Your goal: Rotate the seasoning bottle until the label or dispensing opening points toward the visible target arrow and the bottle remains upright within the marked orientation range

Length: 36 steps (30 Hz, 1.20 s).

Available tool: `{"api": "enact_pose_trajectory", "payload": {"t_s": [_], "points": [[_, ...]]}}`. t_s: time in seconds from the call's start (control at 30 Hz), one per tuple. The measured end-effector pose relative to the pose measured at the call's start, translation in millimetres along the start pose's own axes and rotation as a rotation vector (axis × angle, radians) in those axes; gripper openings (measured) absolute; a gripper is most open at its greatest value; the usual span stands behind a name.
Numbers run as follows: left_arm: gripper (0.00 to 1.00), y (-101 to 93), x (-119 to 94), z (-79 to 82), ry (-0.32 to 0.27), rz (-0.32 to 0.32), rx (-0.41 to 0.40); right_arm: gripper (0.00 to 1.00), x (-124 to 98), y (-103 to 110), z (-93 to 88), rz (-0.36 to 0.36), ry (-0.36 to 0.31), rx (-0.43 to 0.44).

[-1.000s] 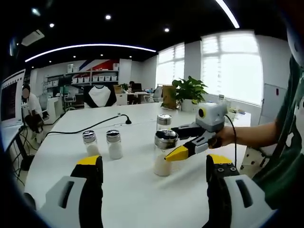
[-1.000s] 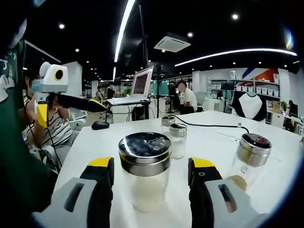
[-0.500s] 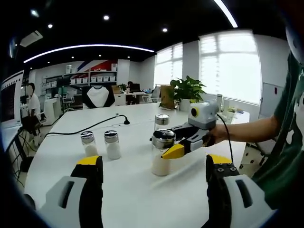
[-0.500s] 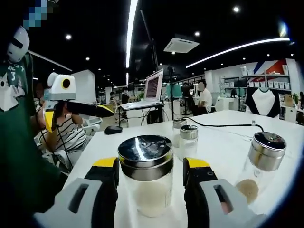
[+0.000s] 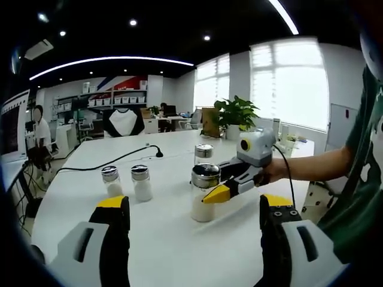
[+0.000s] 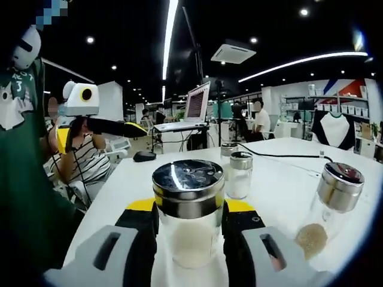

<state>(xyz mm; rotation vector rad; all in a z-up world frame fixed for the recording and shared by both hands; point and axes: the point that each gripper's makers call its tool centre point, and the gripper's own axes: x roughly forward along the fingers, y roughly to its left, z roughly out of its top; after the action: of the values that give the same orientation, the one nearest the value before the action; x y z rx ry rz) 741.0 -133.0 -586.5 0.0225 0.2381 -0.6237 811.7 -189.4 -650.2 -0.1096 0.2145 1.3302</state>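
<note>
Seasoning bottle stands upright on the white bench, near its front edge; clear glass body, white powder in the lower part, shiny metal cap. Right tool has its two yellow-tipped jaws pressed against the glass on either side, just under the cap: closed on the bottle, as far as the right gripper view lets me judge. In the left gripper view the same bottle sits mid-bench with the right tool reaching in from the side.

Left tool is held back from the bottle, jaws wide apart, holding nothing.

Handling, by judgement: glass is rigid, smooth and likely slippery; it would break if knocked off the bench. Not full, so fairly light, weight low. Best hold is on the straight glass wall below the cap, as now, turning about the upright axis without tilting.

No target arrow or label visible from here.

Others on the bench: two small shakers, a third jar with brown contents, a black cable.
</note>
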Motion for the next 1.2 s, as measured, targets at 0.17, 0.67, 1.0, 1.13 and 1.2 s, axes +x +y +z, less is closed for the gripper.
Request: {"api": "enact_pose_trajectory", "payload": {"t_s": [0.17,0.67,1.0,1.13,1.2], "points": [[0.95,-0.1,-1.5,0.1,-0.001,0.006,0.008,0.40,0.0,-0.5,0.1,-0.004,-0.001,-0.003],[0.95,4.7,-4.4,0.6,-0.007,0.022,0.014,0.40,-0.3,-1.0,-0.2,-0.011,-0.008,-0.011],[0.95,0.2,-0.7,-0.6,-0.002,0.013,0.004,0.40,-1.0,-1.6,-0.5,-0.045,-0.008,-0.006],[0.95,-1.6,0.2,-1.3,-0.001,0.010,0.000,0.40,-0.9,-2.2,-0.9,-0.055,-0.003,-0.004],[0.95,-2.1,0.5,-1.5,0.001,0.010,0.002,0.40,-1.0,-2.3,-1.2,-0.063,0.001,0.000]]}}
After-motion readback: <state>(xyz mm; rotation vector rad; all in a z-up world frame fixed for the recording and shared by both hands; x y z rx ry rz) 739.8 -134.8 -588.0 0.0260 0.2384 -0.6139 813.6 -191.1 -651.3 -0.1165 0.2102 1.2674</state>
